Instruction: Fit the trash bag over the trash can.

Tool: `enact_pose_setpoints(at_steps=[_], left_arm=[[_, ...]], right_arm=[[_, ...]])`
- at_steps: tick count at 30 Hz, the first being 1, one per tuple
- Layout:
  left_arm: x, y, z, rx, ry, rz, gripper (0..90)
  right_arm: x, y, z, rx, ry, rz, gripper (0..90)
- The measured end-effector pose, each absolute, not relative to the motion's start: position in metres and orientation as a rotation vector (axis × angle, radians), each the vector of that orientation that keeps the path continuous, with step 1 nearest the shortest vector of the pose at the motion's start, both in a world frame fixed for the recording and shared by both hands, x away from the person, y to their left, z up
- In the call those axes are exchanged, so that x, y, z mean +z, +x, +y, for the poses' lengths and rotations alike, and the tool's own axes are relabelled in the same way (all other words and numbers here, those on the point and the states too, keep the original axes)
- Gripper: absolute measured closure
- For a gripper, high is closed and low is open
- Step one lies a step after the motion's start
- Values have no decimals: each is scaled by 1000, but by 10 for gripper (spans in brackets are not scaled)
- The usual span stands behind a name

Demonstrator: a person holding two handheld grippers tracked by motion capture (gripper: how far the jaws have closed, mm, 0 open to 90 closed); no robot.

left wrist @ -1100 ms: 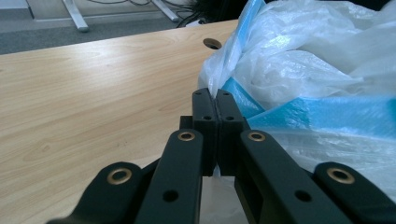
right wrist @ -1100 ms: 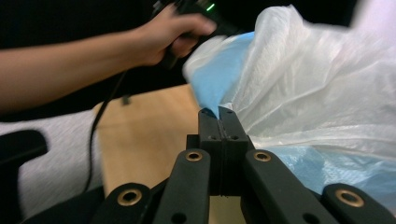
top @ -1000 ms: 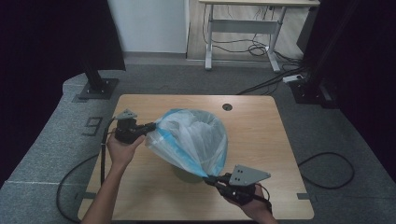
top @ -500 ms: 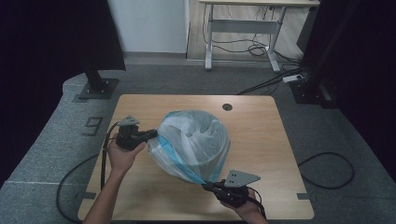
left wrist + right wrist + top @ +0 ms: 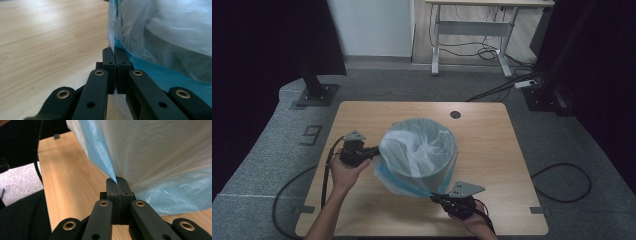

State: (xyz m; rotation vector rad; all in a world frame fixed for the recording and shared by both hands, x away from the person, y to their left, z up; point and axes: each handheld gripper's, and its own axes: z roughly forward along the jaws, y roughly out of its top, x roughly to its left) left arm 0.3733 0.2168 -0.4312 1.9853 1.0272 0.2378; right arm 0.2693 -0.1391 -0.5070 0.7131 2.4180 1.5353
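A translucent white plastic bag with a blue band along its rim (image 5: 404, 177) is drawn down over a round grey bin (image 5: 424, 160) that stands in the middle of the wooden table (image 5: 482, 135). My left gripper (image 5: 374, 151) sits at the bin's left side, shut on the bag's edge (image 5: 115, 45). At the bin's near right, low by the tabletop, my right gripper (image 5: 437, 197) is shut on the blue band (image 5: 105, 167), which stretches taut from its jaws. The bag's open mouth (image 5: 422, 137) faces up.
A round cable hole (image 5: 455, 114) lies in the table's far side. Cables trail off the table's left edge (image 5: 327, 170) and over the carpet at right (image 5: 562, 182). A desk frame (image 5: 472, 30) and a black stand foot (image 5: 314, 92) sit beyond the table.
Both grippers have come lower with the bag's rim, the right one most. The bag has slid further down the bin and the bin stands more upright.
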Motion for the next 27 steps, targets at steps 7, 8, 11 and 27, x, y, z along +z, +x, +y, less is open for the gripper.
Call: enact_pose_setpoints(at_steps=[7, 8, 11, 27], left_arm=[[-443, 372, 211, 208, 1981, 1029, 886], [-446, 372, 210, 201, 1983, 1032, 886], [-450, 372, 208, 194, 1984, 1038, 886], [-469, 374, 207, 171, 2011, 1067, 879]], right_arm=[[-522, 274, -142, 1495, 786, 2483, 890], [-524, 275, -142, 1484, 804, 2488, 890], [-531, 280, -145, 1444, 872, 2497, 890], [-543, 288, -157, 1357, 988, 2475, 888]])
